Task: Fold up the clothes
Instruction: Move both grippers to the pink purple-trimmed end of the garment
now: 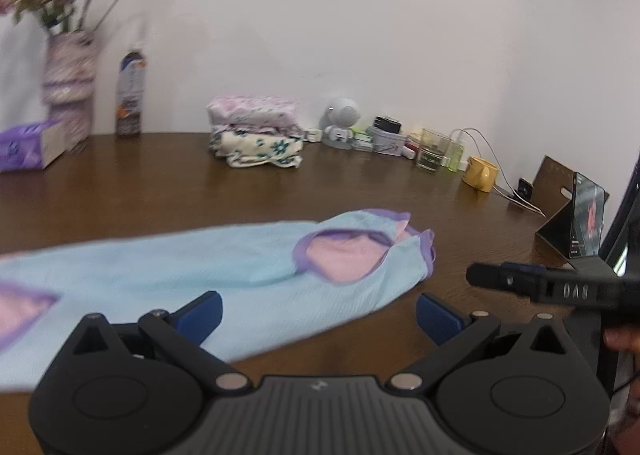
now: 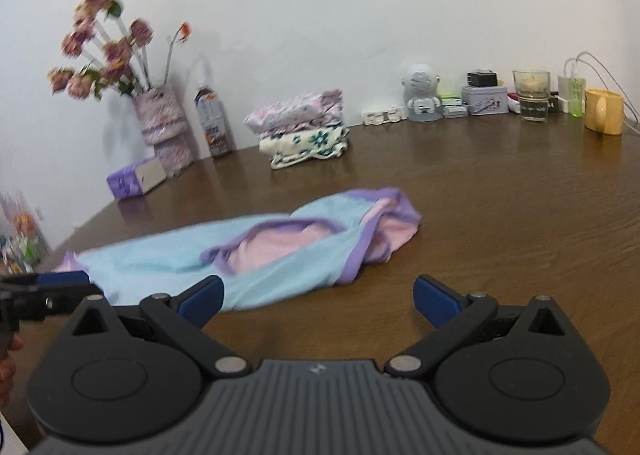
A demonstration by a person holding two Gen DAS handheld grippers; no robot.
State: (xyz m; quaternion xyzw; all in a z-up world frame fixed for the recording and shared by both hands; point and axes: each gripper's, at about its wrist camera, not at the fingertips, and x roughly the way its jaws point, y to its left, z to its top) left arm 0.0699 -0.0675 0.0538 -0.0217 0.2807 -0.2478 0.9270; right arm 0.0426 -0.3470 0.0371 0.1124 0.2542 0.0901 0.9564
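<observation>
A light blue garment (image 1: pixel 168 267) with purple binding and a pink lining is laid flat across the near part of the brown wood-grain table (image 1: pixel 360 191), extending from the left edge toward the centre. The knit is fine and ribbed; the armhole opening is oval. Far behind it, a stack of folded floral clothes (image 1: pixel 256 131) is set against the white wall. At far left, a vase of dried flowers (image 2: pixel 160 119) and a purple tissue box (image 2: pixel 134 179) are seen. The left gripper (image 1: pixel 318 313) is held wide apart over the garment's near edge, gripping nothing. The right gripper (image 2: pixel 316 301) is likewise spread wide and empty; raised lettering on its side is seen but cannot be read reliably.
</observation>
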